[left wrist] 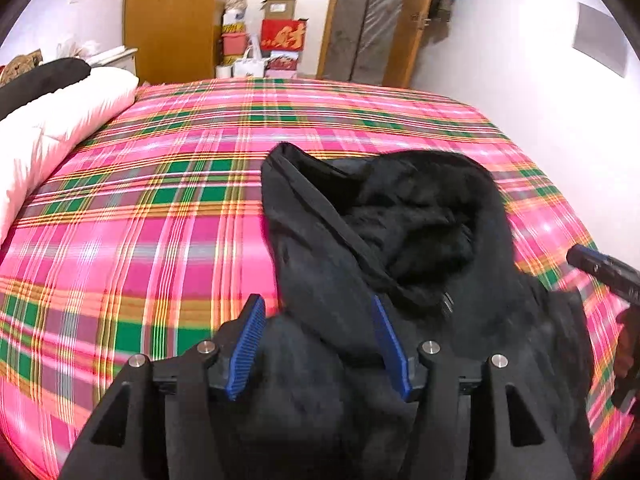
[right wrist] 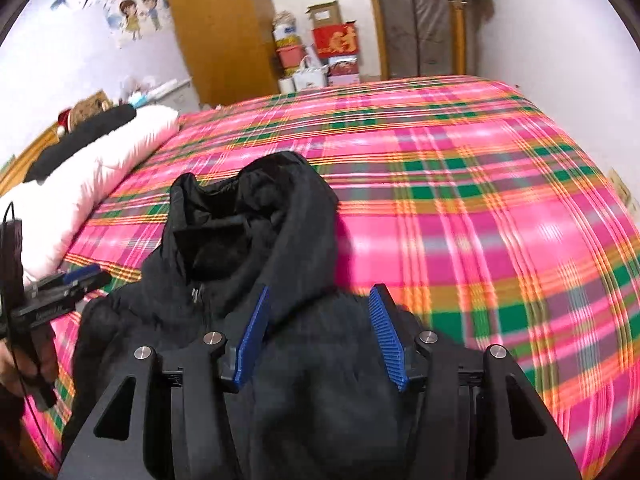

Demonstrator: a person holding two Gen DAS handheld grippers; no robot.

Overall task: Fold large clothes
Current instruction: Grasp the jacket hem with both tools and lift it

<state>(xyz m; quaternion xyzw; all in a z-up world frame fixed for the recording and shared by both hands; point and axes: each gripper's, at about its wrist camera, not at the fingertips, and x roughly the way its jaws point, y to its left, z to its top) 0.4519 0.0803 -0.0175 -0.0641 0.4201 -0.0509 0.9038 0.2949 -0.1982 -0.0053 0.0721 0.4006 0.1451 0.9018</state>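
Jacket (left wrist: 400, 248) lies hood-up on the plaid bed (left wrist: 160, 208), left gripper (left wrist: 318, 340) and right gripper (right wrist: 320, 336) both spread wide over its shoulders, spreading stage, next pinch fabric.

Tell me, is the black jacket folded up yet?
Not yet. The jacket lies rumpled on the bed, hood gaping open, not in a neat folded stack.

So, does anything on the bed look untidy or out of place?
Only the black jacket: it lies rumpled on the plaid bed, hood bunched open, not spread flat. Both claws, left and right, are open over it.
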